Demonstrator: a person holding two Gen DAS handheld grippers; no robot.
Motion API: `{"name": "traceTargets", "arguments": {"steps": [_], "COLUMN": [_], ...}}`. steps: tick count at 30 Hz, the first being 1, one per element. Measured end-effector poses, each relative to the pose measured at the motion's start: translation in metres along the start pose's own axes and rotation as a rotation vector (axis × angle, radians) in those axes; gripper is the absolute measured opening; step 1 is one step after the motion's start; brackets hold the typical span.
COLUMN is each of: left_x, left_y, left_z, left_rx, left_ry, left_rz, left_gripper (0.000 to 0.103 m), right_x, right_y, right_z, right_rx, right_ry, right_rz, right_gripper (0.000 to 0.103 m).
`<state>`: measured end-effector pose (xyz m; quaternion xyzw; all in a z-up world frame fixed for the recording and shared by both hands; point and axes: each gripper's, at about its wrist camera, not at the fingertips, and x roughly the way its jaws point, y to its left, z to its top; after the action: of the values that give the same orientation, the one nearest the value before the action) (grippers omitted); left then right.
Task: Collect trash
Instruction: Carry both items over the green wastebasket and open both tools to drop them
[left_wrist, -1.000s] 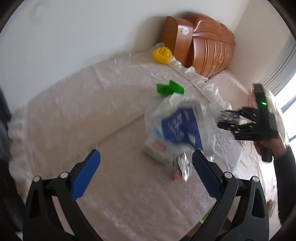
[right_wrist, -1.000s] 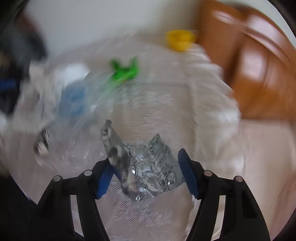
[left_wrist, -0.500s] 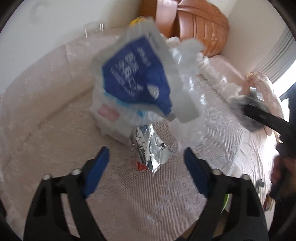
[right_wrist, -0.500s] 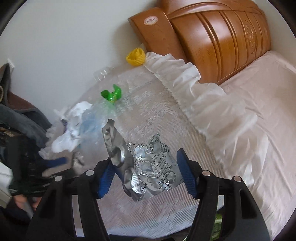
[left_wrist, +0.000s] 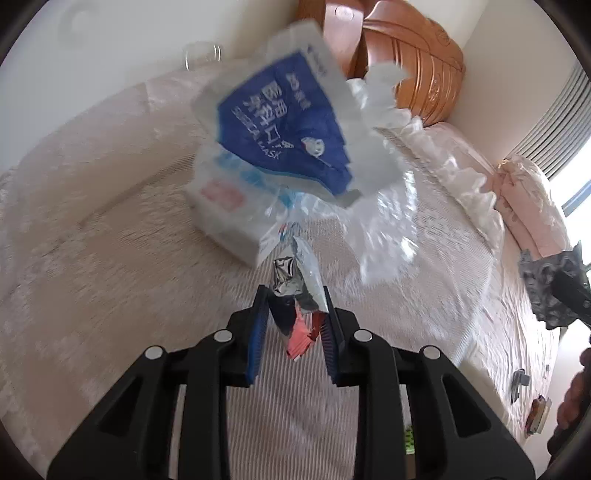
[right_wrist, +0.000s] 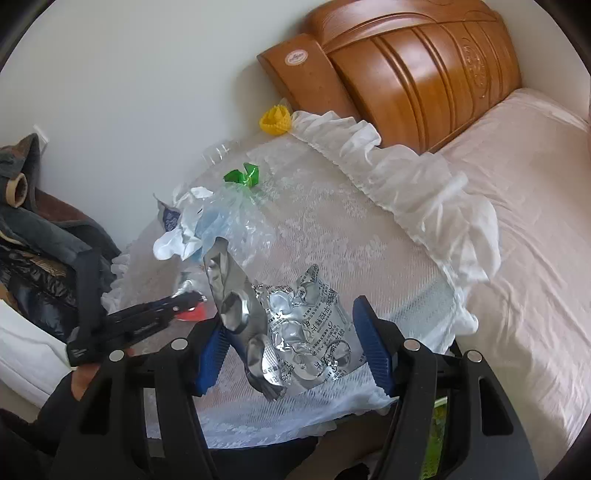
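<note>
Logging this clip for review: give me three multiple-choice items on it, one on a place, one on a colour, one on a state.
1. Where is the yellow cup?
A. by the wooden headboard
B. in the right gripper
C. on the floor

2. What colour is the crumpled wrapper beyond the mask pack?
A. red
B. green
C. black

3. What is the left gripper doing?
A. standing open
B. shut on the foil wrapper
C. holding a bottle

Answers: 1 A, it sits at the headboard's foot. 2 B, the green wrapper shows plainly. 3 B, the fingers pinch foil.
</note>
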<state>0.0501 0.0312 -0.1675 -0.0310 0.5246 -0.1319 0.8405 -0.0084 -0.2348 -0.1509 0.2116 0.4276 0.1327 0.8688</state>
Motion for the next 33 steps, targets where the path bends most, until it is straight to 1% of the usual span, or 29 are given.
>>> {"name": "traceTargets", "arguments": {"steps": [4,7,10,11,13,15,17,20,22,25,27,30,33], "left_x": [-0.033,-0.058,-0.074,-0.076,-0.081,-0.079,-0.082,-0.083,-0.082,-0.081,-0.082,-0.083,-0.082], "left_y": [-0.004,-0.019,-0.05,-0.068,-0.092,-0.127,-0.154,-0.195,-0.221,-0.254,-0.267,-0.277,-0.28], "left_z": [-0.014,-0.027,-0.038,-0.042,-0.051,-0.059,-0.069,-0.083,-0.092,-0.105,-0.11,-0.114,-0.117], "left_rx": [0.028,0.065,0.139,0.181,0.245,0.323,0.393,0.484,0.532,0.597,0.624,0.642,0.646], "left_ry": [-0.016,-0.018,-0.017,-0.011,-0.001,0.018,0.034,0.056,0.066,0.082,0.09,0.086,0.088], "left_rz": [-0.012,-0.043,-0.109,-0.143,-0.187,-0.245,-0.296,-0.363,-0.395,-0.426,-0.438,-0.444,-0.441], "left_gripper": [0.027,0.027,0.027,0.027,0.027,0.027,0.027,0.027,0.027,0.027,0.027,0.027,0.027], "right_x": [-0.017,-0.039,-0.068,-0.081,-0.098,-0.123,-0.14,-0.173,-0.189,-0.204,-0.209,-0.208,-0.195], "right_y": [-0.003,-0.007,-0.015,-0.02,-0.029,-0.045,-0.059,-0.083,-0.095,-0.108,-0.115,-0.123,-0.128], "right_z": [-0.019,-0.037,-0.058,-0.068,-0.083,-0.106,-0.123,-0.16,-0.179,-0.196,-0.202,-0.203,-0.202], "right_rx": [0.025,0.045,0.06,0.068,0.095,0.151,0.197,0.289,0.333,0.38,0.398,0.4,0.382], "right_ry": [-0.019,-0.038,-0.061,-0.071,-0.085,-0.108,-0.121,-0.146,-0.154,-0.168,-0.175,-0.172,-0.144], "right_rz": [0.0,-0.016,-0.064,-0.098,-0.133,-0.182,-0.219,-0.287,-0.324,-0.347,-0.357,-0.357,-0.373], "right_gripper": [0.065,0.065,0.065,0.065,0.065,0.065,0.065,0.065,0.065,0.065,0.065,0.065,0.065]}}
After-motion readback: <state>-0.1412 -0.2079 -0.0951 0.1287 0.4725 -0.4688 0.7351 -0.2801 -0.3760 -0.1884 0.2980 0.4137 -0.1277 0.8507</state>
